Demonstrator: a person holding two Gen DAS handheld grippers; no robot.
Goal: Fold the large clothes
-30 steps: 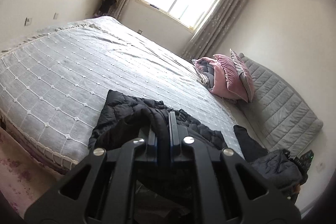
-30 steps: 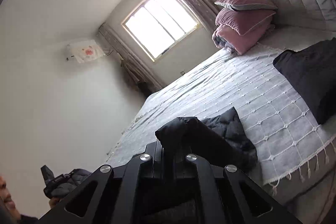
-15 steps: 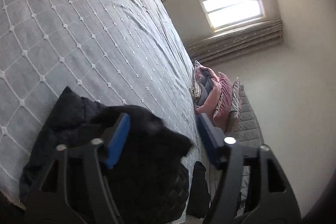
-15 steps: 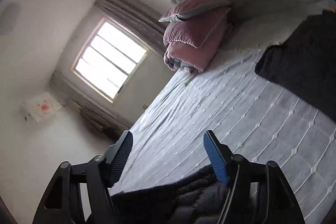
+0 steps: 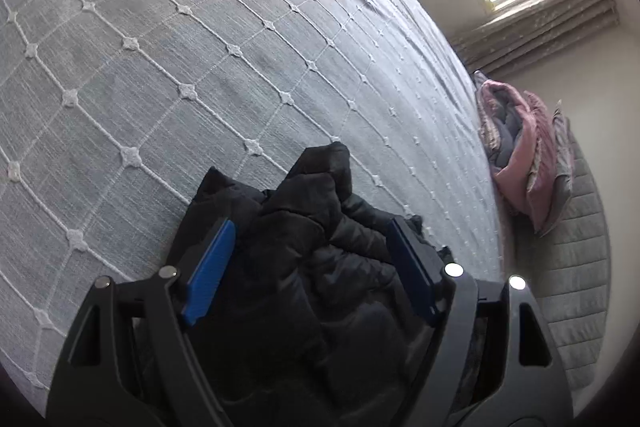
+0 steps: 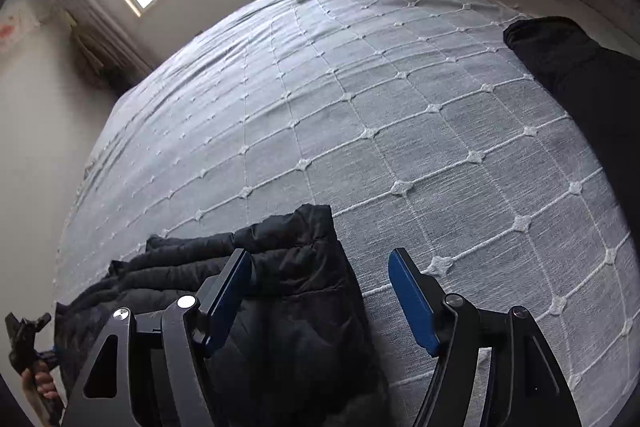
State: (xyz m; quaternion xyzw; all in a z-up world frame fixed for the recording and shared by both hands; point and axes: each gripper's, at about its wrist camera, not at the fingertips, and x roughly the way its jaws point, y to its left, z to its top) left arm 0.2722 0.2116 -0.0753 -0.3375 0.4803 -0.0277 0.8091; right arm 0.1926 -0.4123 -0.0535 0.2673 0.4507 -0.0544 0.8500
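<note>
Black puffer jacket lies crumpled near the edge of the grey quilted bedspread. Left gripper jaws wide, just opened, jacket bunched between, unpinched. Right gripper jaws apart, just narrowing, above the jacket's edge, gripping nothing.

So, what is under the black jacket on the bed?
The black jacket lies crumpled on the grey bedspread, which shows all around it. Whether anything else lies beneath cannot be seen, because the jacket covers that part.
</note>
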